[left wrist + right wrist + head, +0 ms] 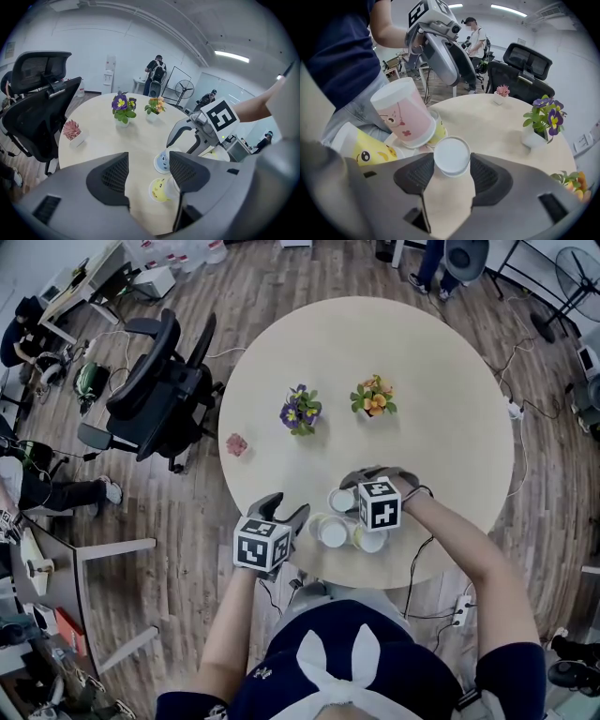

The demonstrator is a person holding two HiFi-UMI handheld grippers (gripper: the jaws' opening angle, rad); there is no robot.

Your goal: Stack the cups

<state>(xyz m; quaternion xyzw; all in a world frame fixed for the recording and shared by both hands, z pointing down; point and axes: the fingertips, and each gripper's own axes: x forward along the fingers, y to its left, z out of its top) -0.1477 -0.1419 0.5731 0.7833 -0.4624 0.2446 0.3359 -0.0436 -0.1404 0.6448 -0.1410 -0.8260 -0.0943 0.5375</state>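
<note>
1. Your right tool (450, 164) pointed steeply down, jaws clamped on the blue cup (451, 156). The pads sat on both its flanks, as far as that view showed.
2. That cup stood mouth-down near your edge of the worktop (422, 381), with its axis upright and its white base up.
3. Here's the relation that mattered: the pink cup (404, 112) lay just beside it, on your body's side. It was mouth-down too, but tilted, leaning on a yellow cup (435, 129).
4. So the carry looked short to me: up, then toward you. The tilt of the pink cup could spoil a clean drop.
5. Your left tool (148, 164) hovered with jaws apart, gripping nothing. A second yellow cup (158, 190) showed low in its gap, beside one pad.
6. Your right hand looked the better placed for the stack.
</note>
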